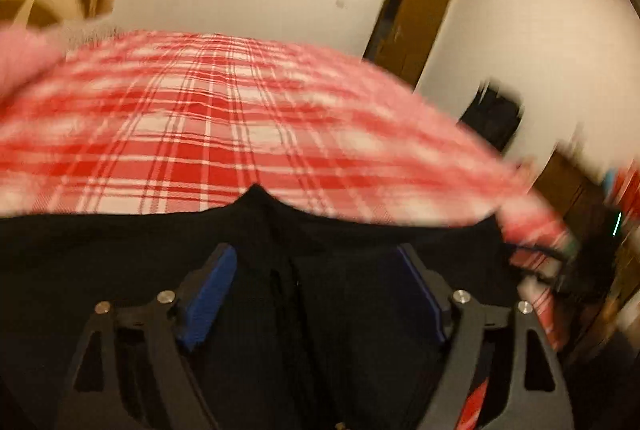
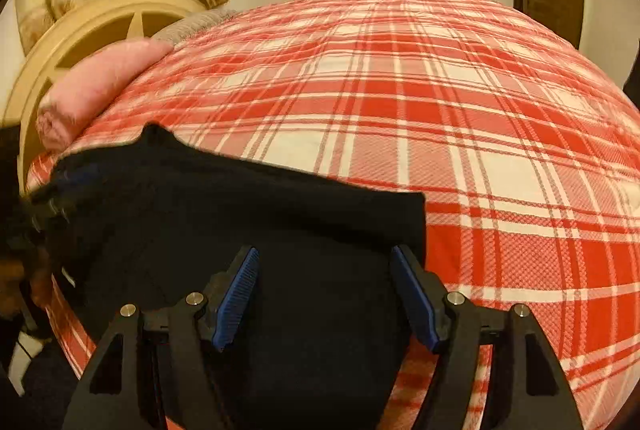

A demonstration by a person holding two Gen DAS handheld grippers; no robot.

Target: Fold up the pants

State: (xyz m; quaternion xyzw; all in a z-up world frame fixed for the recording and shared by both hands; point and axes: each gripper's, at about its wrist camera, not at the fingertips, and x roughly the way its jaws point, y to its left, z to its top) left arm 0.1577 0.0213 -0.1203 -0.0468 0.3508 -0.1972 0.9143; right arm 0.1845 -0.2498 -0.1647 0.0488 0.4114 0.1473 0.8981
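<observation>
Black pants (image 1: 120,262) lie on a bed with a red and white plaid cover (image 1: 224,118). In the left wrist view my left gripper (image 1: 316,258) is open, its blue pads (image 1: 208,298) spread over the dark cloth just short of its far edge. In the right wrist view the pants (image 2: 224,214) lie across the near left part of the bed cover (image 2: 460,134). My right gripper (image 2: 324,258) is open above the cloth near its right corner, blue pads (image 2: 236,298) apart. The other gripper shows blurred at the pants' left end (image 2: 52,198).
A pink folded cloth (image 2: 100,82) and a grey one lie at the head of the bed by a cream headboard (image 2: 80,30). A brown door (image 1: 416,14) and dark items by the wall stand beyond the bed. The left wrist view is motion-blurred.
</observation>
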